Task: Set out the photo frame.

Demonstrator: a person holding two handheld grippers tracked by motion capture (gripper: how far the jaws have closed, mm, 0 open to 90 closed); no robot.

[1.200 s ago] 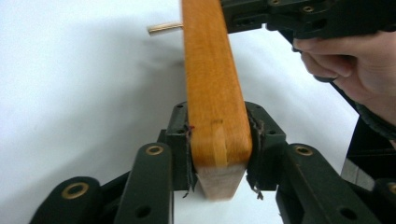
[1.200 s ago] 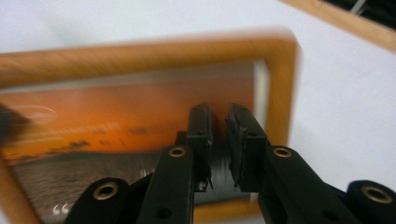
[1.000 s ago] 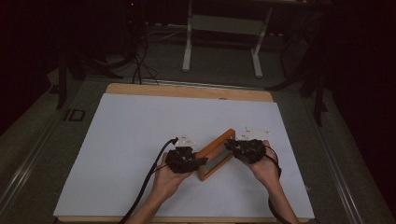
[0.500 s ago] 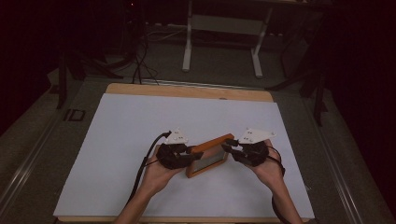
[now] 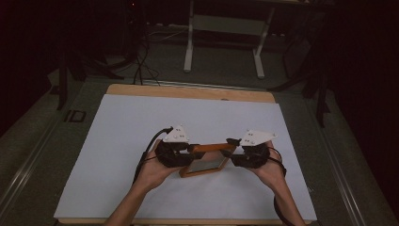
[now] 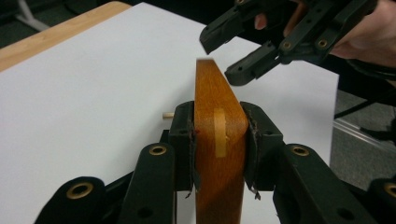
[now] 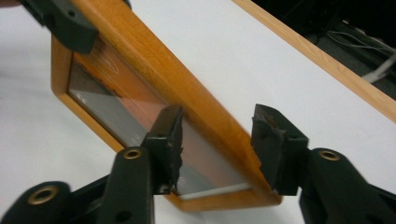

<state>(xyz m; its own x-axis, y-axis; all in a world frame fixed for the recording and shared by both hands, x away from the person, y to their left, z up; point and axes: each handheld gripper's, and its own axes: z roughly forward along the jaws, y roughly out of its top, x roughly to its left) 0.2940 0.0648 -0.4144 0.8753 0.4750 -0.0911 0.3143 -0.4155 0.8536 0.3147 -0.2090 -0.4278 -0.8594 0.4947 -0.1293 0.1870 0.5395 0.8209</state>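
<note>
A wooden picture frame (image 5: pixel 205 165) with a glass pane hangs tilted just above the white sheet, between both hands. My left gripper (image 5: pixel 189 149) is shut on its left end; in the left gripper view both pads clamp the orange wood (image 6: pixel 219 93). My right gripper (image 5: pixel 234 144) is at the frame's right end, and its jaws have just been opening. In the right gripper view the frame's corner (image 7: pixel 219 140) lies between the spread pads (image 7: pixel 275 140), which no longer press it. The right gripper (image 6: pixel 219 58) also shows open beyond the frame's far end in the left gripper view.
The white sheet (image 5: pixel 136 127) covers a wooden table whose bare far edge (image 5: pixel 188 92) shows. Behind the table stand a metal frame's legs (image 5: pixel 189 47) and some cables (image 5: pixel 141 66) on a dark floor. There is free sheet to the left and beyond the hands.
The frame, which leaned diagonally, has been raised and turned so that it runs level between the hands. The left hand rose with it. The right jaws have spread apart.
</note>
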